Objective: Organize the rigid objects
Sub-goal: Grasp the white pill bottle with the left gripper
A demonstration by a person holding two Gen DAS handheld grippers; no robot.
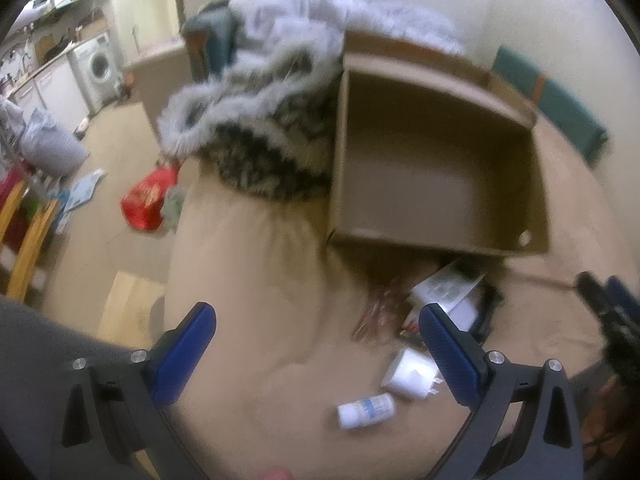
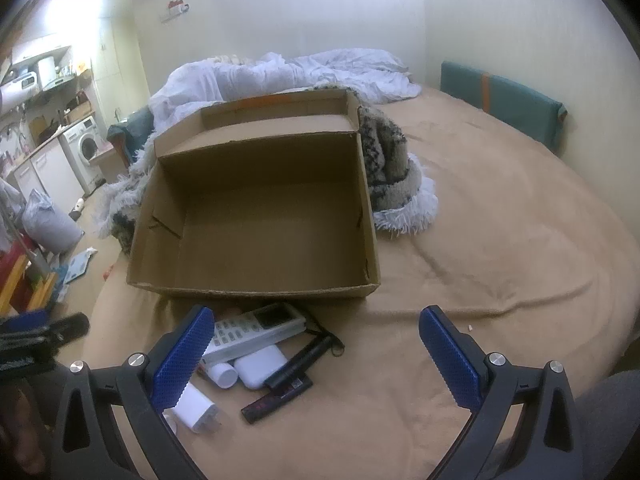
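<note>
Left wrist view. The left gripper [image 1: 316, 344] was spread wide with nothing between its blue fingers [image 1: 188, 352]. Directly ahead of it, on the tan bed cover [image 1: 248, 248], stood an empty cardboard box [image 1: 436, 160] with its top open. A fuzzy patterned blanket [image 1: 256, 120] lay against the box on the gripper's left-forward side. Just inside the right-hand finger lay a white charger plug [image 1: 408, 376], and a small white bottle [image 1: 366, 410] lay on its side close below the plug, between the fingers. Further forward, between the plug and the box, sat a blurred pile of small items that could not be told apart. The right gripper [image 1: 612, 308] showed as a dark shape at the far right edge.

Right wrist view. The right gripper [image 2: 316, 344] was likewise fully released and empty. The box [image 2: 256, 204] stood ahead and slightly left. Between the box and the left-hand finger lay a white remote control [image 2: 256, 330], a white power bank [image 2: 260, 366], a white bottle [image 2: 222, 374], a black cylinder [image 2: 300, 362] and a flat dark stick [image 2: 276, 398], clustered and touching. The charger plug [image 2: 198, 410] lay just beside that finger's tip. A teal cushion [image 2: 504, 100] stood against the wall, far forward and right.
</note>
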